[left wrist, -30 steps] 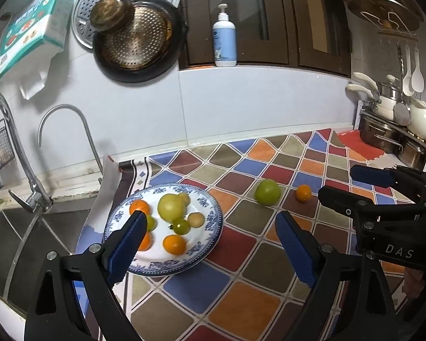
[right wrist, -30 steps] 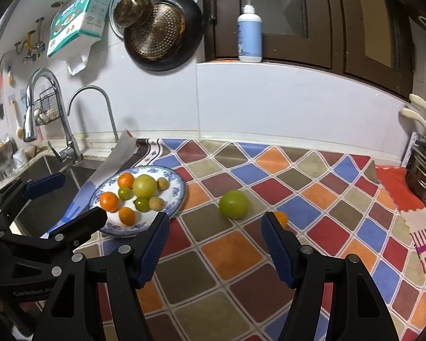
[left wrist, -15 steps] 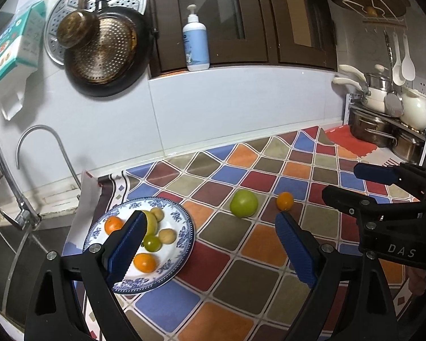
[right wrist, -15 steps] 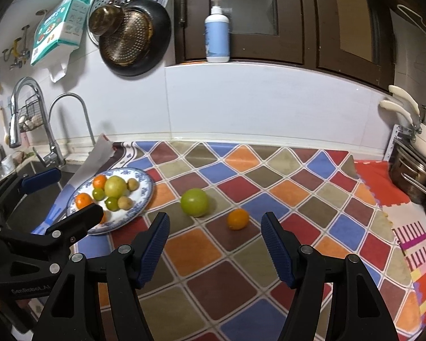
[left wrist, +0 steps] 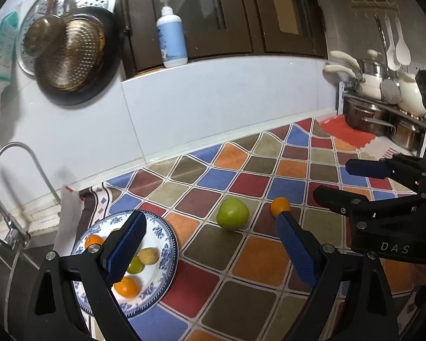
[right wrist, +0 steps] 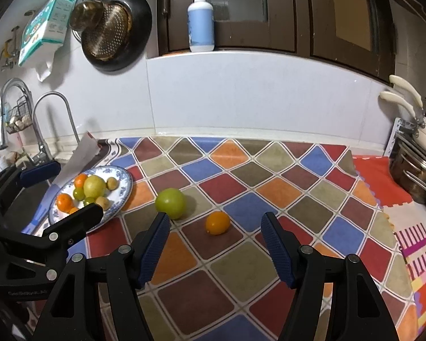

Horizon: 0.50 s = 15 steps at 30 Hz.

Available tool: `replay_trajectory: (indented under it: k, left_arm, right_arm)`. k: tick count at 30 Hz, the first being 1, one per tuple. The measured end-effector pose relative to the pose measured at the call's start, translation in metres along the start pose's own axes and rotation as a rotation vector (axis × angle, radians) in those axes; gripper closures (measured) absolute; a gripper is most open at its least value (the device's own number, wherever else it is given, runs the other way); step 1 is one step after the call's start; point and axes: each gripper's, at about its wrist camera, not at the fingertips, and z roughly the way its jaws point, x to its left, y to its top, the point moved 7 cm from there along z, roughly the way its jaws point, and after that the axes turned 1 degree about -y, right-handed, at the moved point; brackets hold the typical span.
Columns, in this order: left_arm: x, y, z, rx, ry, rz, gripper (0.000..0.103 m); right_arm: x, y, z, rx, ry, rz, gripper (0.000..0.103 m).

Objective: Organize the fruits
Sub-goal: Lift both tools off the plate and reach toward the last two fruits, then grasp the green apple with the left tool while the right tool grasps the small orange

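Two fruits lay loose on the checked mat (right wrist: 269,193), apart from the blue-patterned plate (right wrist: 125,182) that held the rest: a green apple (right wrist: 170,203) and a small orange (right wrist: 217,222). Risk, as judged: both are round and could roll off if a pad nudged one before closing. Right gripper (right wrist: 214,251) stood spread, empty, the orange just ahead between its jaws. Left gripper (left wrist: 210,248) also spread, empty, the apple ahead of it.
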Motion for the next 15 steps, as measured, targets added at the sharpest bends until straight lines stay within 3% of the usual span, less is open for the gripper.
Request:
replay_trajectory:
  k: [8,15]
  left_arm:
    - [-0.002,-0.013,0.049,0.083,-0.037,0.041,0.010]
    - [-0.005,-0.019,0.079,0.110,-0.078,0.075,0.010]
  right_arm:
    - [-0.003,-0.008,0.043,0.077,0.018,-0.009,0.036]
    - [-0.006,-0.021,0.078,0.148,0.029,-0.015,0.036]
